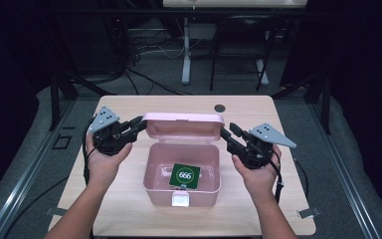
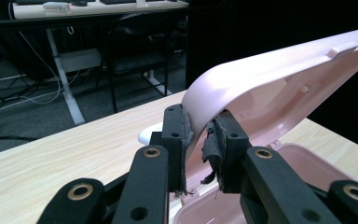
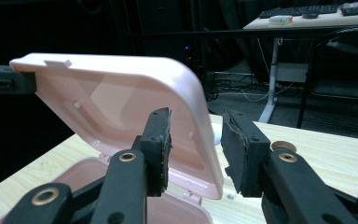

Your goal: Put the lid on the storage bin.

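We see a pale pink box [image 1: 154, 164], a green card [image 1: 185, 175] with white digits, a light wood-grain table [image 1: 129, 107].

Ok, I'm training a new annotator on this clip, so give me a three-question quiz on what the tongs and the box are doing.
1. True or false: the pink box stands with its lid raised.
2. Which tongs are clamped on the lid's edge? A) the left tongs B) the right tongs C) neither
3. What lies inside the box?

Key
1. True: the lid is tipped up behind the open box.
2. A: the left tongs pinch the lid's edge; the right tongs straddle the opposite edge with a gap showing on one side.
3. A green card with 666 in a white circle.
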The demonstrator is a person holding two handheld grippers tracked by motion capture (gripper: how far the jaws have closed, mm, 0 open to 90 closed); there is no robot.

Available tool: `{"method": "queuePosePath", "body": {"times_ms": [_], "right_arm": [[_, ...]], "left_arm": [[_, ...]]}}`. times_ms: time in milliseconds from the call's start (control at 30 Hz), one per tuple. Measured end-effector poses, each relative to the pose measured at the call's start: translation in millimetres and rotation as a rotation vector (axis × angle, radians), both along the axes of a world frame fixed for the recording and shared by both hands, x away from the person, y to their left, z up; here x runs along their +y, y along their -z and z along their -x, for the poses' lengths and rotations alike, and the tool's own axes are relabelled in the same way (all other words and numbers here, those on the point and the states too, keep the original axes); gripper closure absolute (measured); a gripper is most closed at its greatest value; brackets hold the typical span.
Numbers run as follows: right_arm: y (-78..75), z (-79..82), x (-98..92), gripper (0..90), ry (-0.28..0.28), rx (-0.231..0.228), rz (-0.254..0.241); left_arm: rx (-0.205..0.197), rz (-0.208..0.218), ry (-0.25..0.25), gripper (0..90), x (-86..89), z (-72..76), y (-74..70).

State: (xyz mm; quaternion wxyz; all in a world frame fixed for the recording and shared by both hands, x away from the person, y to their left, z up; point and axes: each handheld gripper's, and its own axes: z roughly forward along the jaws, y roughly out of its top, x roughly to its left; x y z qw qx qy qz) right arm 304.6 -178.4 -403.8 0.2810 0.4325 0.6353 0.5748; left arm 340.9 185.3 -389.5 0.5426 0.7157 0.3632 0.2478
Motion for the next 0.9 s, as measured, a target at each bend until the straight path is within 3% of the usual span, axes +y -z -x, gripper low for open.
{"method": "queuePosePath", "body": {"times_ms": [467, 900], "right_arm": [[-2.0, -2.6, -11.7, 61.1, 0.026, 0.004, -0.016], [5.9, -9.3, -14.4, 58.5, 0.032, 0.034, -0.01]], "left_arm": [[0.003, 0.0, 0.011, 76.7, 1.2, 5.4, 1.4], [0.012, 0.0, 0.039, 75.4, 4.7, 13.1, 4.0]]}}
